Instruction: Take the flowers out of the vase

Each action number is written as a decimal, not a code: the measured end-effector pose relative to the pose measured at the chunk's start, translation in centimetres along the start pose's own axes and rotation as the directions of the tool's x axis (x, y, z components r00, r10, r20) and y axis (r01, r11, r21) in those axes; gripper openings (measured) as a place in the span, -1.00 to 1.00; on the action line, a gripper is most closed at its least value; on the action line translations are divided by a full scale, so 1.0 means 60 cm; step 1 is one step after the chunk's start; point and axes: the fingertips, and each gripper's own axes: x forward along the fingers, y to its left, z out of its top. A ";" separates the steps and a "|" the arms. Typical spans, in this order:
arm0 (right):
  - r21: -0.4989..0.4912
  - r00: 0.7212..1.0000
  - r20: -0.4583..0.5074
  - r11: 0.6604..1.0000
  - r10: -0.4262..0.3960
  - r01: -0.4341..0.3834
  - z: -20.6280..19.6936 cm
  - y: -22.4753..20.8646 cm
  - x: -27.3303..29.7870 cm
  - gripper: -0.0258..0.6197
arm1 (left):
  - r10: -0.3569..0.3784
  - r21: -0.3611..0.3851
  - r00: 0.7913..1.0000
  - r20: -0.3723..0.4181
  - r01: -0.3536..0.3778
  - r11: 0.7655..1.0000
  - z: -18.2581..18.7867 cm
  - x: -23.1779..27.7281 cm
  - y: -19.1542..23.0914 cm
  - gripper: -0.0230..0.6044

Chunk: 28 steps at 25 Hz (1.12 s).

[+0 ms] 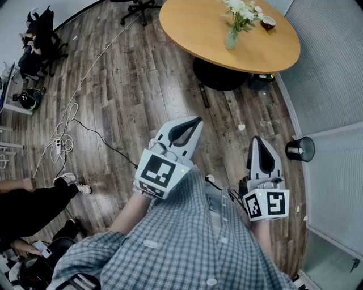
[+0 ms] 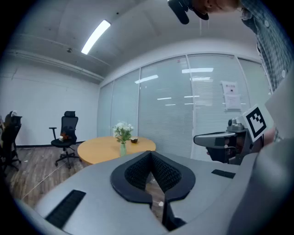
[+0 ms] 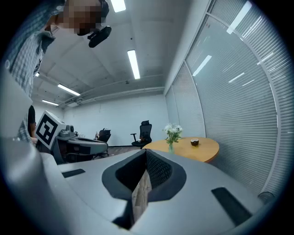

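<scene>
White flowers (image 1: 242, 10) stand in a pale green glass vase (image 1: 231, 39) on the round wooden table (image 1: 195, 25) at the top of the head view. The same flowers (image 2: 123, 128) and vase (image 2: 122, 149) show small and far off in the left gripper view, and the flowers (image 3: 173, 130) in the right gripper view too. My left gripper (image 1: 195, 120) and right gripper (image 1: 257, 139) are held close to my body over the floor, well short of the table. Both are shut with nothing between their jaws.
A small dark bowl (image 1: 267, 22) sits on the table beside the vase. A black bin (image 1: 300, 149) stands at the glass wall on the right. Cables (image 1: 62, 139) trail over the wood floor at left. Office chairs (image 1: 41, 39) stand at far left, and a seated person's legs (image 1: 34, 207) show at lower left.
</scene>
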 end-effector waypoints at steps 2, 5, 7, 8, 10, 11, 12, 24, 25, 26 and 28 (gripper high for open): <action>0.000 1.000 -0.002 1.000 -0.002 0.002 -0.001 0.001 0.001 -0.89 | -0.002 -0.001 1.000 0.000 0.002 1.000 -0.001 -0.001 0.002 -0.90; -0.001 1.000 -0.003 1.000 -0.006 0.006 -0.001 0.004 0.002 -0.89 | -0.004 -0.001 1.000 0.001 0.004 1.000 -0.001 0.000 0.006 -0.90; -0.001 1.000 -0.003 1.000 -0.009 0.009 -0.001 0.004 0.005 -0.89 | -0.007 0.000 1.000 0.000 0.007 1.000 -0.001 0.001 0.009 -0.90; 0.000 1.000 -0.004 1.000 -0.011 0.011 -0.002 0.004 0.006 -0.89 | -0.010 -0.001 1.000 0.000 0.010 1.000 -0.001 0.003 0.010 -0.90; 0.001 1.000 -0.006 1.000 -0.015 0.015 -0.003 0.004 0.008 -0.89 | -0.014 0.000 1.000 -0.002 0.014 1.000 -0.002 0.004 0.012 -0.90; 0.002 1.000 -0.007 1.000 -0.019 0.019 -0.003 0.005 0.009 -0.89 | -0.016 -0.001 1.000 -0.003 0.016 1.000 -0.003 0.005 0.014 -0.90; 0.003 1.000 -0.007 1.000 -0.023 0.023 -0.003 0.005 0.011 -0.89 | -0.019 -0.001 1.000 -0.002 0.019 1.000 -0.004 0.005 0.016 -0.90; 0.012 0.998 0.008 0.998 -0.061 0.061 0.000 0.032 0.041 -0.89 | -0.023 0.005 1.000 0.012 0.023 1.000 -0.004 -0.008 0.070 -0.90; 0.017 0.998 0.013 0.998 -0.062 0.061 0.001 0.036 0.044 -0.89 | -0.024 0.005 1.000 0.014 0.023 1.000 -0.005 -0.010 0.076 -0.90; 0.020 0.998 0.018 0.998 -0.063 0.062 0.001 0.041 0.047 -0.89 | -0.024 0.007 1.000 0.015 0.024 1.000 -0.006 -0.013 0.081 -0.90; 0.019 0.998 0.025 0.998 -0.065 0.064 0.002 0.051 0.051 -0.89 | -0.023 0.008 1.000 0.020 0.023 1.000 -0.008 -0.020 0.091 -0.90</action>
